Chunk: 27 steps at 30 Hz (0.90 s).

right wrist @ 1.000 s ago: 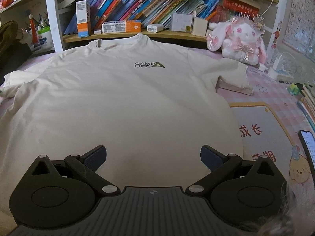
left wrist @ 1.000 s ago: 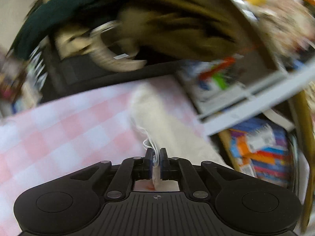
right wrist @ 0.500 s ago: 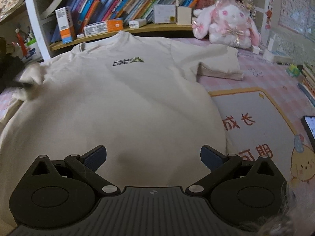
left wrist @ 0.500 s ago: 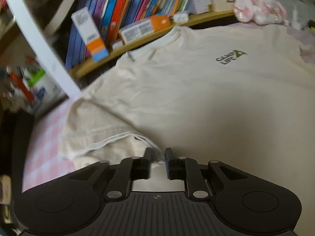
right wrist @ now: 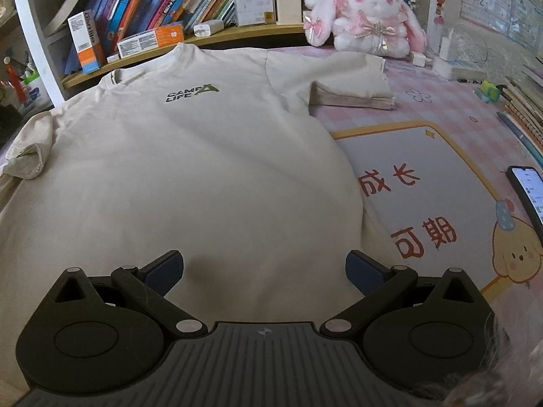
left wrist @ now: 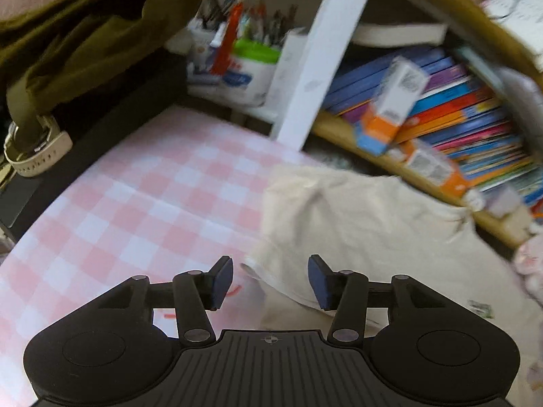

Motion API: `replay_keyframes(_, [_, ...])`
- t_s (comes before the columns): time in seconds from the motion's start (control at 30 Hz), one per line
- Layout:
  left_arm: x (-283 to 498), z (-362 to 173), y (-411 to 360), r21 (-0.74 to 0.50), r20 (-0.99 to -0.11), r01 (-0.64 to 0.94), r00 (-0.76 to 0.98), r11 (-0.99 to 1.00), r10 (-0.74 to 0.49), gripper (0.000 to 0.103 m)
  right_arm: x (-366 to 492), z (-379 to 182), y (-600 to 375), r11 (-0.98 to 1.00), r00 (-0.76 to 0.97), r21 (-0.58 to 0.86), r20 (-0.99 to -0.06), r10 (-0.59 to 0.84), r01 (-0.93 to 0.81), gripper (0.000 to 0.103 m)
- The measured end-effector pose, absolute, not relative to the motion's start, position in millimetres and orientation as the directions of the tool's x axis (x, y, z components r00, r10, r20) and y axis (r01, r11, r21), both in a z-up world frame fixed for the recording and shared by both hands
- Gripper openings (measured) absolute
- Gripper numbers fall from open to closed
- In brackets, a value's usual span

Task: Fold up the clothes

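Note:
A cream T-shirt (right wrist: 190, 183) with a small dark chest logo lies face up on the pink checked table (left wrist: 142, 203). Its left sleeve (right wrist: 30, 149) is folded in onto the body and lies crumpled. In the left wrist view that sleeve (left wrist: 325, 224) lies just ahead of my left gripper (left wrist: 270, 281), whose jaws are opening; the sleeve hem lies loose between them, untouched by the pads. My right gripper (right wrist: 264, 268) is wide open above the shirt's lower body, holding nothing. The right sleeve (right wrist: 353, 84) lies flat.
A shelf of books (right wrist: 190, 3) and boxes runs along the back. A pink plush rabbit (right wrist: 370, 13) sits at the back right. A printed mat (right wrist: 431, 196) and a phone (right wrist: 529, 190) lie at the right. Dark olive clothes (left wrist: 68, 34) and pen pots (left wrist: 237, 57) are at the left.
My left gripper carried the left sleeve in over the shirt body, opened and let it go, then swung back to the left. The right gripper shifted slightly, still open.

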<state>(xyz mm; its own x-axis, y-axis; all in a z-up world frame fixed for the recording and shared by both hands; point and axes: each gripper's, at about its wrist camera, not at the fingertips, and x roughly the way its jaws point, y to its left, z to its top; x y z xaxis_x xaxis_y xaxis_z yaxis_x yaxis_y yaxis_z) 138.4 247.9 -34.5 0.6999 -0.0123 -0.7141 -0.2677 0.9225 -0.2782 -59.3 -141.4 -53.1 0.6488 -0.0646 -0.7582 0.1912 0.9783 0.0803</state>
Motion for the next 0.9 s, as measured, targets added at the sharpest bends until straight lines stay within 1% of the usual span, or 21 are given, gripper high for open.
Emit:
replay_keyframes(0.07, [147.0, -40.7, 247.9, -0.289, -0.728, -0.276, 0.685, 0.917, -0.024, 0.046, -60.3, -53.3, -140.3, 0.977, 0.647, 0.077, -0.760, -0.071, 0.197, 0.103])
replay_keyframes(0.1, [149.3, -42.6, 246.6, -0.294, -0.732, -0.277, 0.681, 0.915, -0.029, 0.034, -60.9, -53.4, -140.1, 0.977, 0.645, 0.076, -0.760, -0.074, 0.202, 0.103])
replay_keyframes(0.13, [150.1, -39.3, 243.8, -0.292, -0.722, -0.271, 0.691, 0.917, -0.026, 0.000, -61.5, -53.4, -139.9, 0.976, 0.644, 0.074, -0.761, -0.078, 0.207, 0.103])
replay_keyframes(0.17, [150.8, -35.8, 241.0, -0.290, -0.711, -0.264, 0.703, 0.920, -0.023, 0.000, -62.5, -53.2, -140.2, 0.974, 0.643, 0.073, -0.761, -0.084, 0.213, 0.103])
replay_keyframes(0.2, [152.3, -28.4, 234.8, -0.280, -0.681, -0.245, 0.732, 0.928, -0.012, 0.001, -64.1, -53.0, -140.8, 0.972, 0.643, 0.072, -0.760, -0.090, 0.222, 0.103])
replay_keyframes(0.3, [175.5, -13.7, 197.4, -0.291, -0.629, -0.074, 0.766, 0.954, -0.133, 0.001, -68.3, -53.2, -143.2, 0.966, 0.639, 0.072, -0.762, -0.108, 0.249, 0.103])
replay_keyframes(0.33, [183.3, -8.8, 184.9, -0.293, -0.612, -0.015, 0.771, 0.956, -0.175, 0.002, -69.0, -53.8, -144.5, 0.963, 0.635, 0.074, -0.764, -0.113, 0.261, 0.103])
replay_keyframes(0.37, [193.0, -6.8, 172.3, -0.304, -0.617, 0.041, 0.753, 0.952, -0.229, 0.006, -69.2, -54.4, -145.6, 0.960, 0.632, 0.076, -0.766, -0.117, 0.271, 0.103])
replay_keyframes(0.43, [212.7, -3.1, 147.0, -0.328, -0.626, 0.151, 0.705, 0.933, -0.334, 0.023, -68.1, -53.7, -145.7, 0.957, 0.630, 0.077, -0.766, -0.123, 0.281, 0.103])
replay_keyframes(0.47, [211.1, 1.4, 143.2, -0.324, -0.613, 0.165, 0.713, 0.932, -0.340, 0.030, -67.3, -53.0, -145.2, 0.956, 0.631, 0.078, -0.766, -0.124, 0.282, 0.103])
replay_keyframes(0.5, [209.0, 6.1, 139.8, -0.319, -0.599, 0.177, 0.723, 0.931, -0.343, 0.045, -67.4, -52.2, -144.1, 0.958, 0.634, 0.080, -0.764, -0.119, 0.277, 0.103])
replay_keyframes(0.53, [202.5, 8.9, 141.2, -0.320, -0.577, 0.195, 0.736, 0.927, -0.354, 0.058, -67.7, -51.3, -142.8, 0.960, 0.638, 0.081, -0.762, -0.114, 0.269, 0.103])
replay_keyframes(0.57, [193.8, 9.4, 143.1, -0.306, -0.569, 0.212, 0.741, 0.928, -0.356, 0.060, -68.5, -51.1, -141.4, 0.962, 0.640, 0.080, -0.761, -0.111, 0.262, 0.103])
replay_keyframes(0.6, [185.0, 9.9, 145.0, -0.291, -0.561, 0.228, 0.746, 0.929, -0.359, 0.060, -69.4, -51.0, -140.1, 0.964, 0.641, 0.077, -0.760, -0.109, 0.255, 0.103])
replay_keyframes(0.63, [177.4, 6.9, 144.8, -0.258, -0.578, 0.234, 0.740, 0.937, -0.344, 0.060, -70.2, -51.6, -140.1, 0.964, 0.639, 0.077, -0.761, -0.107, 0.253, 0.103])
replay_keyframes(0.73, [150.0, -12.0, 132.7, -0.110, -0.658, 0.269, 0.701, 0.957, -0.273, 0.059, -71.9, -53.4, -145.4, 0.958, 0.635, 0.092, -0.765, -0.107, 0.273, 0.103])
replay_keyframes(0.83, [128.2, -38.8, 117.8, 0.018, -0.714, 0.326, 0.666, 0.945, -0.216, 0.059, -71.2, -54.0, -147.8, 0.953, 0.637, 0.103, -0.763, -0.107, 0.284, 0.103])
replay_keyframes(0.87, [125.6, -46.1, 113.7, 0.048, -0.728, 0.337, 0.656, 0.940, -0.198, 0.049, -70.6, -54.0, -146.8, 0.955, 0.638, 0.103, -0.763, -0.104, 0.278, 0.103])
replay_keyframes(0.9, [122.9, -53.5, 109.7, 0.077, -0.741, 0.347, 0.647, 0.935, -0.180, 0.019, -70.0, -53.9, -145.7, 0.957, 0.639, 0.102, -0.763, -0.099, 0.271, 0.103])
